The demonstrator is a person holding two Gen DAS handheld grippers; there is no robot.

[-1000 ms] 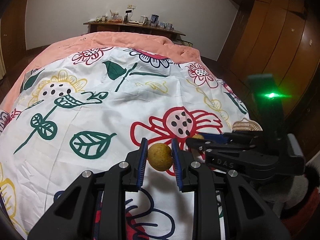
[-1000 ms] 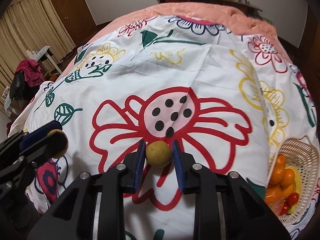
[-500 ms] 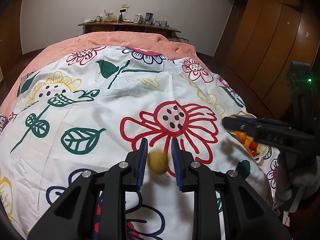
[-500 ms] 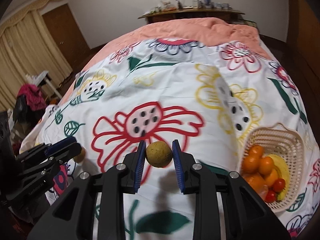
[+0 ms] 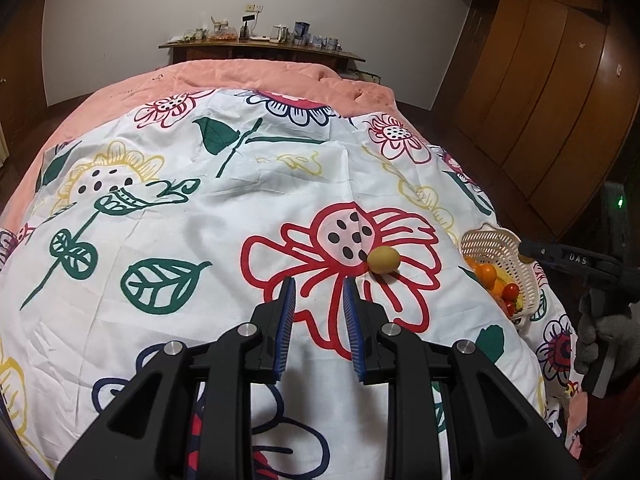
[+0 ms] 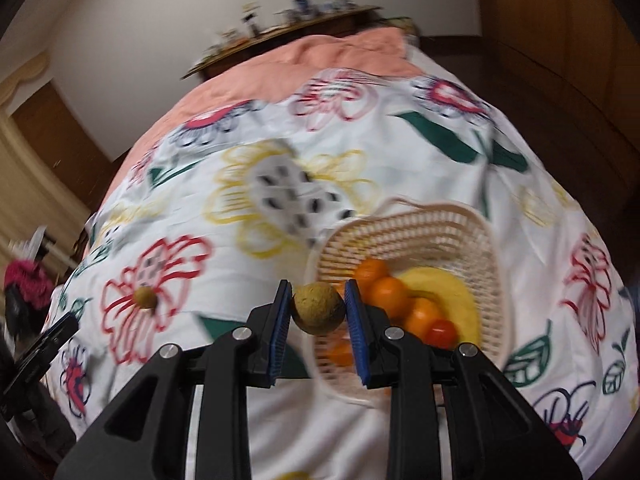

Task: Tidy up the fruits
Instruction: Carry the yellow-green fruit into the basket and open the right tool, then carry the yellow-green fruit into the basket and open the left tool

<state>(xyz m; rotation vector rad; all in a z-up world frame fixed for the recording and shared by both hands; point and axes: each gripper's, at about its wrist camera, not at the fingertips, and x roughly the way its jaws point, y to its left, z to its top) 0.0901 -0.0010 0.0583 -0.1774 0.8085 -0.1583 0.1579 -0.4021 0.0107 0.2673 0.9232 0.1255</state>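
My right gripper (image 6: 318, 306) is clamped on a round, yellow-brown fruit (image 6: 319, 308); both blue pads (image 6: 283, 320) press its sides. Just beyond my jaws and a little to their right sits a cream slotted basket (image 6: 420, 224), its near rim under my right jaw. Inside it I see a few oranges (image 6: 390, 294), a banana (image 6: 448, 292) and 1 red tomato (image 6: 440, 332). Well to the left of my jaws, 1 more yellow-brown fruit (image 6: 145, 297) lies on the flowered sheet (image 6: 240, 208), on a red flower. Further left, near the edge, the tips of the left gripper (image 6: 52, 334) show. The view is blurred.
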